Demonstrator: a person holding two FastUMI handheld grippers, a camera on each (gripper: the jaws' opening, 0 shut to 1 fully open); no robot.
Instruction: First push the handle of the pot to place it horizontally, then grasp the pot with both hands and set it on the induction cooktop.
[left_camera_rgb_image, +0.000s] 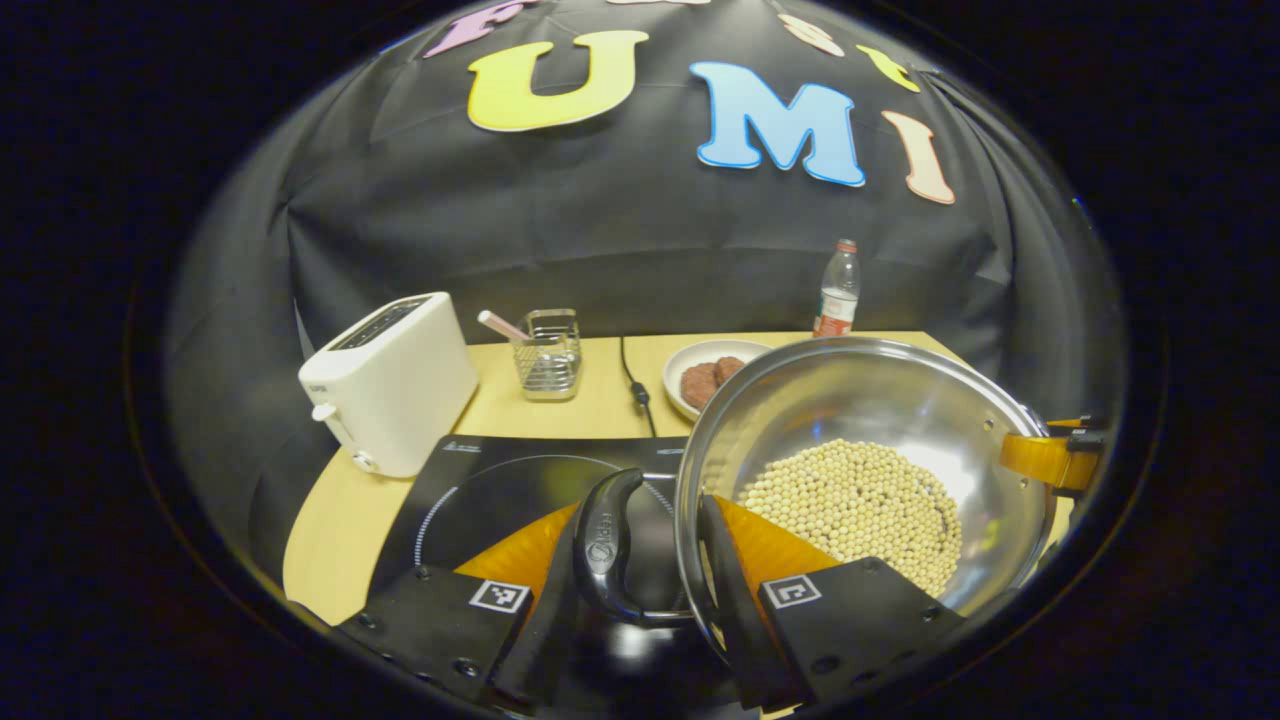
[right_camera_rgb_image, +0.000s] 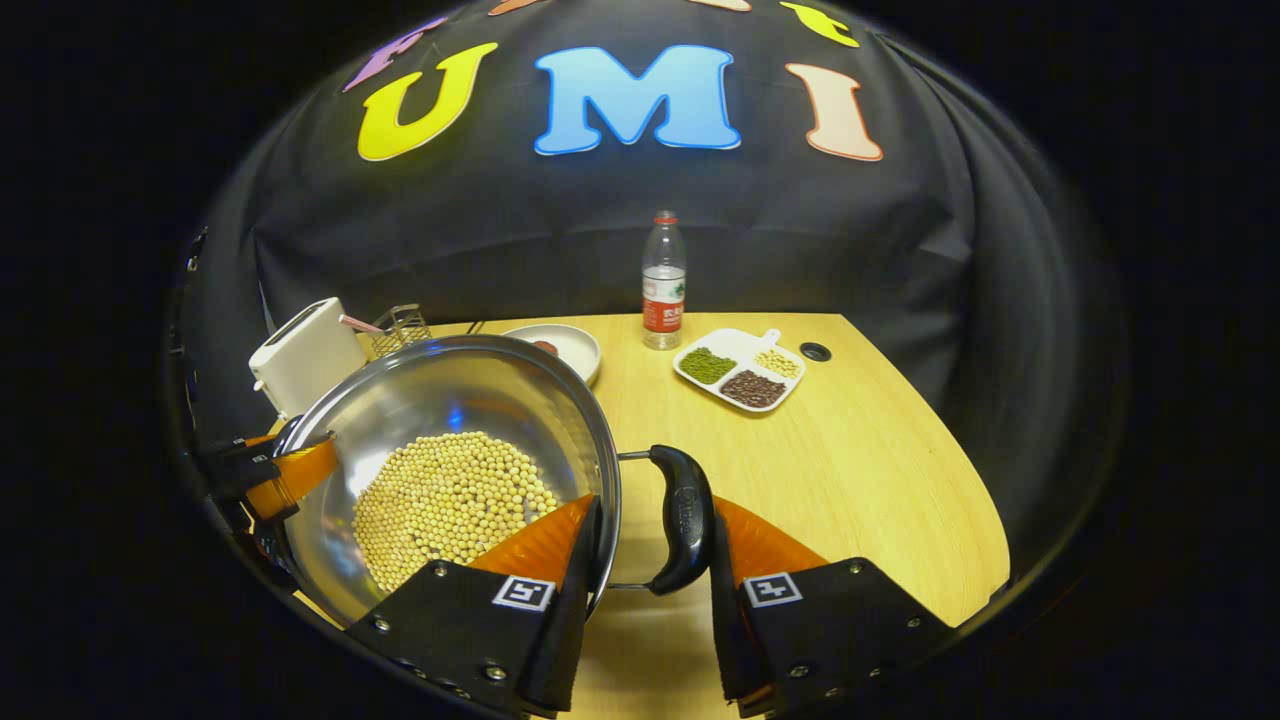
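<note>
**Pot held at both handles, above the cooktop's right edge**

The pot (left_camera_rgb_image: 860, 470), with pale beans in its bottom, sits between my two tools. My left hand-held gripper (left_camera_rgb_image: 655, 590) clasps the pot's black left handle (left_camera_rgb_image: 605, 545); my right hand-held gripper (right_camera_rgb_image: 650, 590) clasps its right handle (right_camera_rgb_image: 683, 520). The induction cooktop (left_camera_rgb_image: 500, 500) lies on the bench (right_camera_rgb_image: 850, 470) to the left, the toaster (left_camera_rgb_image: 390, 380) beyond it.
</note>
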